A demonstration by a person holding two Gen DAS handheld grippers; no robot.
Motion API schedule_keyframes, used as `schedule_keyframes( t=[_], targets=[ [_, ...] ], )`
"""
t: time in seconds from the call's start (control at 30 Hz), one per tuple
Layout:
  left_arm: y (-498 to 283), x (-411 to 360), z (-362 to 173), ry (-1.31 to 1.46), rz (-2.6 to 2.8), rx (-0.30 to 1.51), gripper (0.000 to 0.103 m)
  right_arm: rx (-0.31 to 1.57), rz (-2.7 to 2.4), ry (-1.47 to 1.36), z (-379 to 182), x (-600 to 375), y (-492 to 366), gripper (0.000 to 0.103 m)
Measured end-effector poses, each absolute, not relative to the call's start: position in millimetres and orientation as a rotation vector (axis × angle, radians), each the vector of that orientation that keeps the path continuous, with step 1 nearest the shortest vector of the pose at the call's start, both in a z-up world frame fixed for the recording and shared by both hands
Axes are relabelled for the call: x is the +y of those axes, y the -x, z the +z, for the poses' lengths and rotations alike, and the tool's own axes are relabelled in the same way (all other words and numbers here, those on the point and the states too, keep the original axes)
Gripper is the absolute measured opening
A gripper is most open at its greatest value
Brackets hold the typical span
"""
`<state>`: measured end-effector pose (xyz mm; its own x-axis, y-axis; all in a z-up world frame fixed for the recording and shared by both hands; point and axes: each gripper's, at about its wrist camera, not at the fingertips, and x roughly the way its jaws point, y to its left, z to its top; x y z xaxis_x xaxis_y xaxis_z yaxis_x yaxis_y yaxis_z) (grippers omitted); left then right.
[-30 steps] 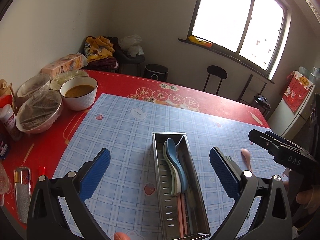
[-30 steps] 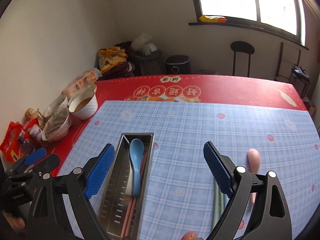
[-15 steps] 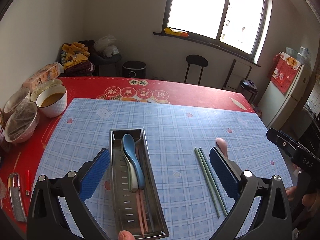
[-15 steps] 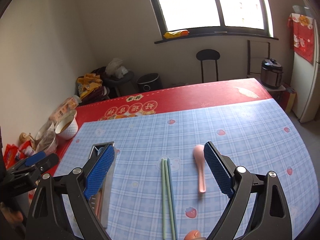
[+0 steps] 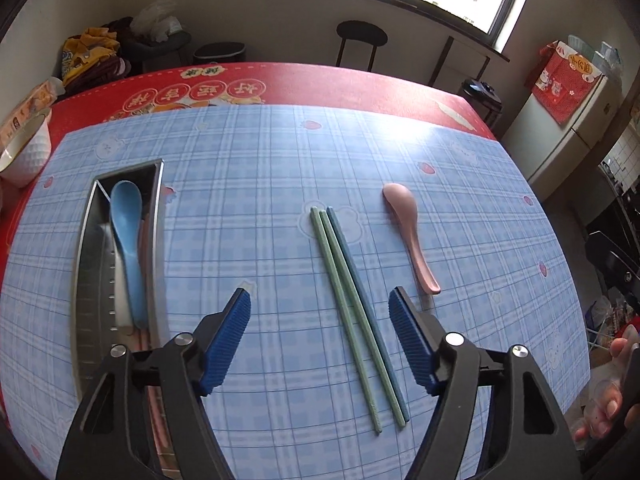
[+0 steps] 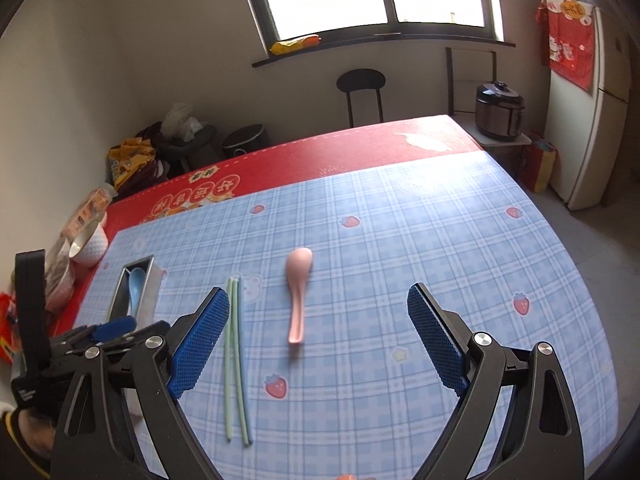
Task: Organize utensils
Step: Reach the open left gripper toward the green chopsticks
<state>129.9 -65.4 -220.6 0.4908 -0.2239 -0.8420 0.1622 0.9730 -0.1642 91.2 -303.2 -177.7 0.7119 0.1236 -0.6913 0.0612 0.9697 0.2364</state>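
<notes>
Green and blue chopsticks (image 5: 352, 300) lie side by side on the blue checked mat. My left gripper (image 5: 320, 312) hovers over them, jaws closing, and the sticks run between its blue pads (image 5: 236, 320) untouched. A pink spoon (image 5: 408, 236) rests just right of the chopsticks. My right gripper (image 6: 318, 304) stands wide open above the pink spoon (image 6: 298, 292), with the chopsticks (image 6: 234, 360) by its left finger. A steel utensil tray (image 5: 84, 280) at the left holds a blue spoon (image 5: 126, 240) and other utensils.
A white bowl (image 5: 24, 152) sits at the mat's far left on the red tablecloth (image 5: 320, 84). More bowls and packets (image 6: 60, 276) crowd the table's left edge. A hand (image 5: 608, 400) shows at the right edge. Stools and a fridge (image 6: 592, 120) stand beyond the table.
Both grippers swung right, from over the steel tray to over the chopsticks and pink spoon, and came lower. The left gripper's jaws have narrowed.
</notes>
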Motion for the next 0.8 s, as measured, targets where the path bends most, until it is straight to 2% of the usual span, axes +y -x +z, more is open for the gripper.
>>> schedule_keyframes(
  t=[0.03,0.1,0.2,0.5,0.8],
  targets=[
    [-133.0,-71.0,-229.3,0.067,-0.233,1.051,0.057,0.786,0.036,-0.250,-181.6,-308.6,-91.4,0.088],
    [-138.8,-79.2,-245.8,0.074,-0.221,1.084,0.040,0.796,0.031,-0.250,-188.4,-318.3,-91.5,0.088],
    [-147.8,-85.5,-265.6,0.090,-0.188,1.126,0.027,0.809,0.032,-0.253,-196.5,-329.6,-93.1,0.088],
    [-157.0,-93.6,-288.0,0.100,-0.139,1.147,0.019,0.845,0.031,-0.269,-214.7,-354.0,-94.7,0.087],
    [-164.9,-110.3,-290.9,0.010,-0.134,1.112,0.018,0.858,0.029,-0.290,-217.3,-359.4,-97.4,0.087]
  ],
)
